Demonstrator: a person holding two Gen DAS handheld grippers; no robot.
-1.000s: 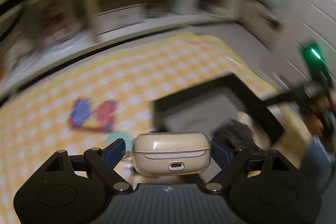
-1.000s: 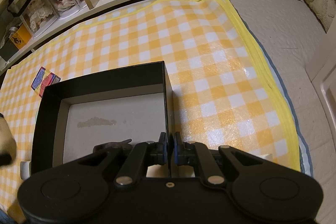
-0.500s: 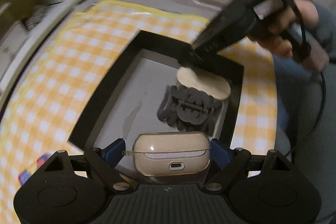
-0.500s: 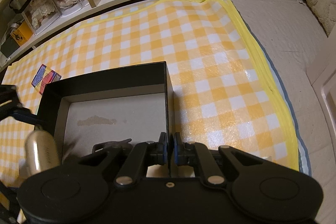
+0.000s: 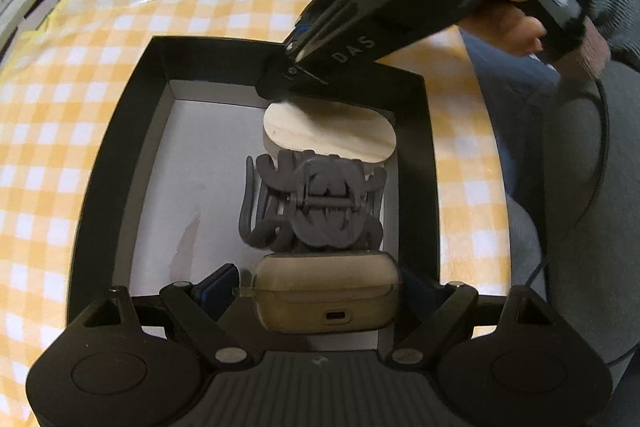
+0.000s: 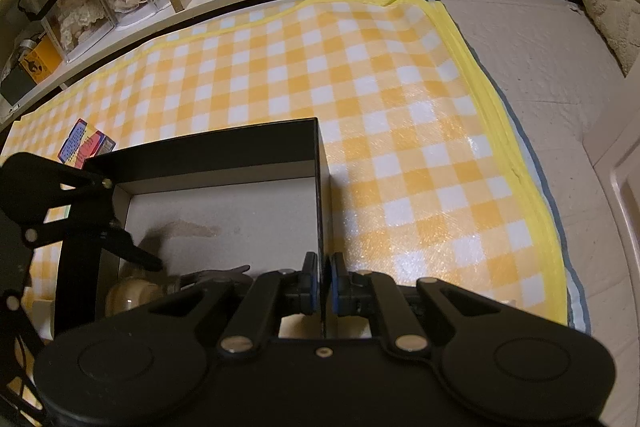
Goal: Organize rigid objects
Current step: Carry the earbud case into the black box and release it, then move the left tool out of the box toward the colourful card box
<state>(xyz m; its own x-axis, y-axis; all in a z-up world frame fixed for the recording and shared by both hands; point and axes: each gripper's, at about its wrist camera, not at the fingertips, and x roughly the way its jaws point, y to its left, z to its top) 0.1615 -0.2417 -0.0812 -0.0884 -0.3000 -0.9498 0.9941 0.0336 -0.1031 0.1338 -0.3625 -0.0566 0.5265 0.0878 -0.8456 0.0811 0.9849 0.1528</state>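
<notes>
A: What is held by the left gripper (image 5: 326,297)?

B: A beige rounded earbud case (image 5: 326,297) is clamped between its jaws, over the black open cardboard box (image 5: 102,163), beside a grey plastic hair claw (image 5: 316,209).

A: And the right gripper (image 6: 324,285)?

B: Its jaws are pinched tight on the box's wall.

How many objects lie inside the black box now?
2: a wooden oval piece by the far wall, and a grey hair claw just before it. More may hide behind the left gripper.

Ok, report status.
Left hand-held gripper holds earbud case over black box. Right hand-held gripper clamps box wall. Hair claw directly below.
</notes>
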